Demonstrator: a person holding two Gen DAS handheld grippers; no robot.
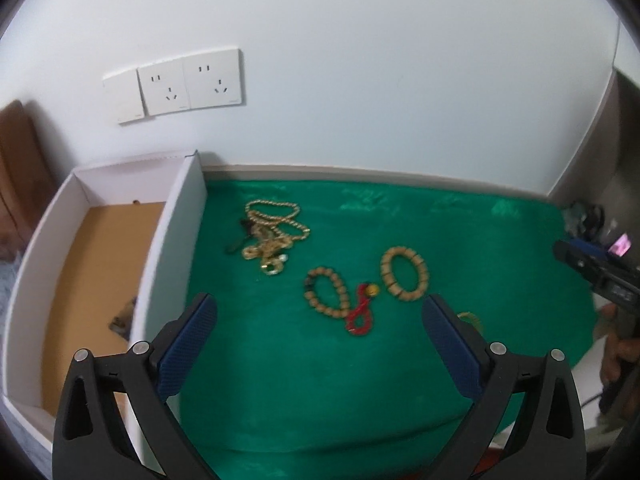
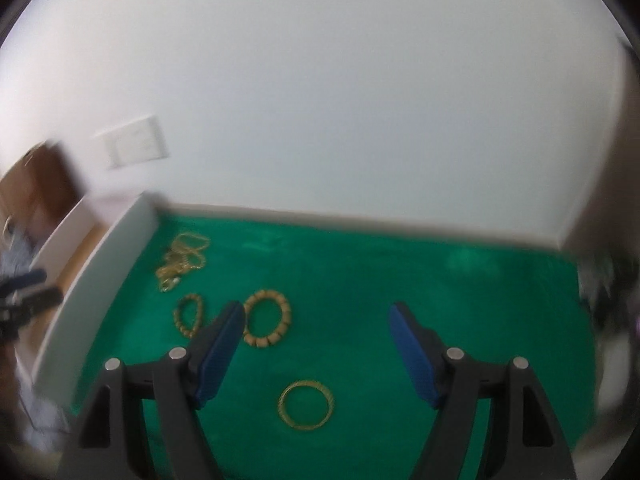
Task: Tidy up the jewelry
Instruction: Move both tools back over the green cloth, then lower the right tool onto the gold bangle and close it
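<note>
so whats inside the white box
In the white box, a bare brown floor and one small dark item, too blurred to identify. The near wall hides the floor beside it.

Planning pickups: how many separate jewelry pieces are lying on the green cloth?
4, perhaps more: tangled gold chains nearest the box, possibly several pieces; round-bead bracelet with red cord; flat-bead bracelet beside it; gold bangle nearest, between the right tool's fingers.

Bare green cloth (image 2: 360,280) apparently rightward; white box wall (image 1: 172,248) leftward.
</note>
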